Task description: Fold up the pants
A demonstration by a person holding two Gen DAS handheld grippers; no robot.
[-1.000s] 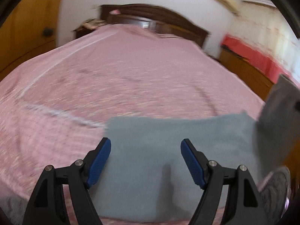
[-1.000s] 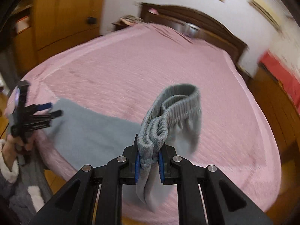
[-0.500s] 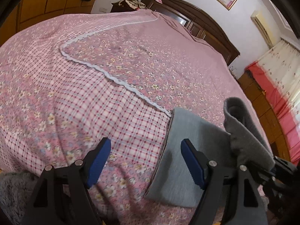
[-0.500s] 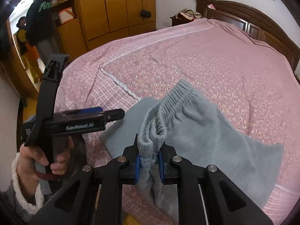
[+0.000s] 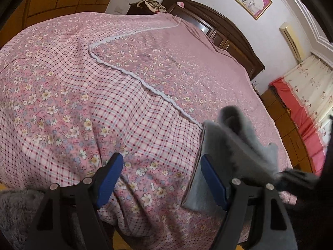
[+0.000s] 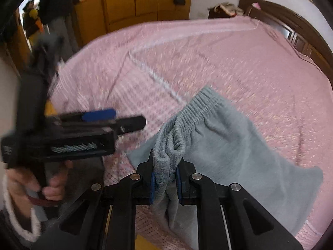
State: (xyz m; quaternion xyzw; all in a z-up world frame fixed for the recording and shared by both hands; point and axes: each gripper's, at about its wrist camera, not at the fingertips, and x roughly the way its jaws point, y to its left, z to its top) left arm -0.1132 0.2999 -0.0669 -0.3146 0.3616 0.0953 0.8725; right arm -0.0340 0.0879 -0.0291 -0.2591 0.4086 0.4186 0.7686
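Grey fleece pants [image 6: 235,143] lie on the pink bedspread [image 6: 239,62] near the bed's front edge. My right gripper [image 6: 165,179] is shut on the bunched elastic waistband [image 6: 187,112] and holds it lifted over the rest of the pants. My left gripper [image 5: 160,179] is open and empty above the bedspread [image 5: 104,95], just left of the pants [image 5: 235,154]. It also shows in the right wrist view [image 6: 116,118], held by a hand to the left of the waistband. The lower legs are hidden under the raised fold.
A dark wooden headboard [image 5: 218,27] is at the far end of the bed. Wooden wardrobes [image 6: 135,2] stand on the left. A red-covered bench [image 5: 299,108] is on the right. A person [image 6: 31,18] stands in the doorway at far left.
My right gripper has carried the waistband leftward over the pants toward the left gripper. My left gripper has swung left, off the pants, and stays open.
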